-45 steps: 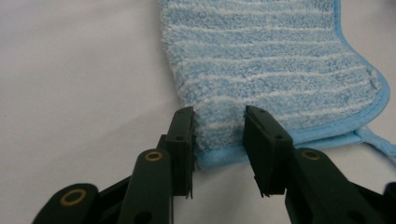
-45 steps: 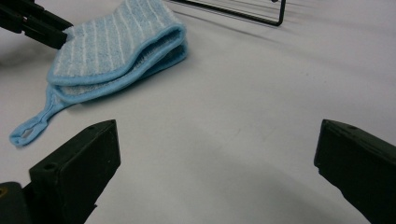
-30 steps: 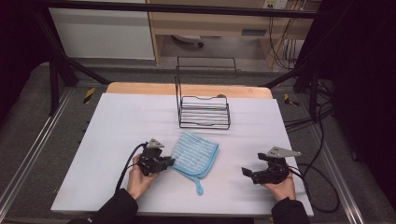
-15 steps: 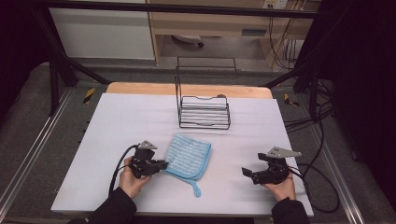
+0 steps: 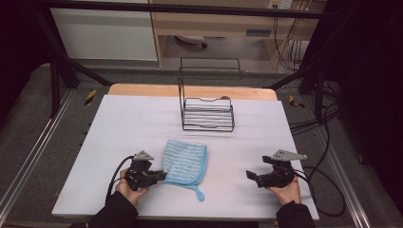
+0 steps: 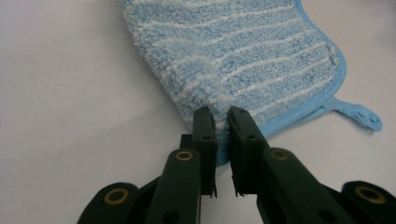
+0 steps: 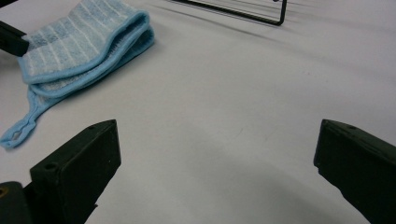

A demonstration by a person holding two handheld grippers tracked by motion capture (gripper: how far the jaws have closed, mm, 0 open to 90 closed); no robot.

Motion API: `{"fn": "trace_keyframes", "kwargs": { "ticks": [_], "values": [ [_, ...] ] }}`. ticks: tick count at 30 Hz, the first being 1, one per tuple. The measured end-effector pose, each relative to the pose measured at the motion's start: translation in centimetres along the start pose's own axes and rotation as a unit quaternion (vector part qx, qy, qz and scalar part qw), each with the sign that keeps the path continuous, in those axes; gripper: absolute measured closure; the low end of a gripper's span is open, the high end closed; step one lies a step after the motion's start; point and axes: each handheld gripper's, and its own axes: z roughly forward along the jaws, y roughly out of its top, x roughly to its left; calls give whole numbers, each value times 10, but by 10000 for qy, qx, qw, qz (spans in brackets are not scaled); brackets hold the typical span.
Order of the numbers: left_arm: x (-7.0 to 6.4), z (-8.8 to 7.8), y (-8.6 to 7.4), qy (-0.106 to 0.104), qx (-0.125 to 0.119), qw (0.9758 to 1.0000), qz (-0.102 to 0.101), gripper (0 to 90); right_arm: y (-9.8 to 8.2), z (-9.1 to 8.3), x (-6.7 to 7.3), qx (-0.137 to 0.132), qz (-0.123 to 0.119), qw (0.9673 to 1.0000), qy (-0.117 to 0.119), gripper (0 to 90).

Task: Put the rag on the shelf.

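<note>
The left hand-held gripper [image 5: 159, 175] sits at the near left of the white counter [image 5: 119, 128], its jaws pinched together on the near left edge of the folded light-blue striped terry cloth [image 5: 184, 161], which lies flat at the near centre. Behind the cloth stands a black wire rack [image 5: 207, 114]. The right hand-held gripper [image 5: 251, 175] rests at the near right, jaws spread wide, well apart from the cloth.
</note>
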Motion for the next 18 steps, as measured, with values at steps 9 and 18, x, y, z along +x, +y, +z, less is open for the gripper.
{"fn": "trace_keyframes", "kwargs": {
  "ticks": [9, 18],
  "values": [
    [4, -10, -14, -88, -26, 9999, -75, 806, 0, 0, 0, -2, 18, 10000, 2, 12],
    [2, -17, -12, 193, -166, 9994, 228, 644, 0, 0, 0, 2, 13, 10000, 0, 13]
  ]
}}
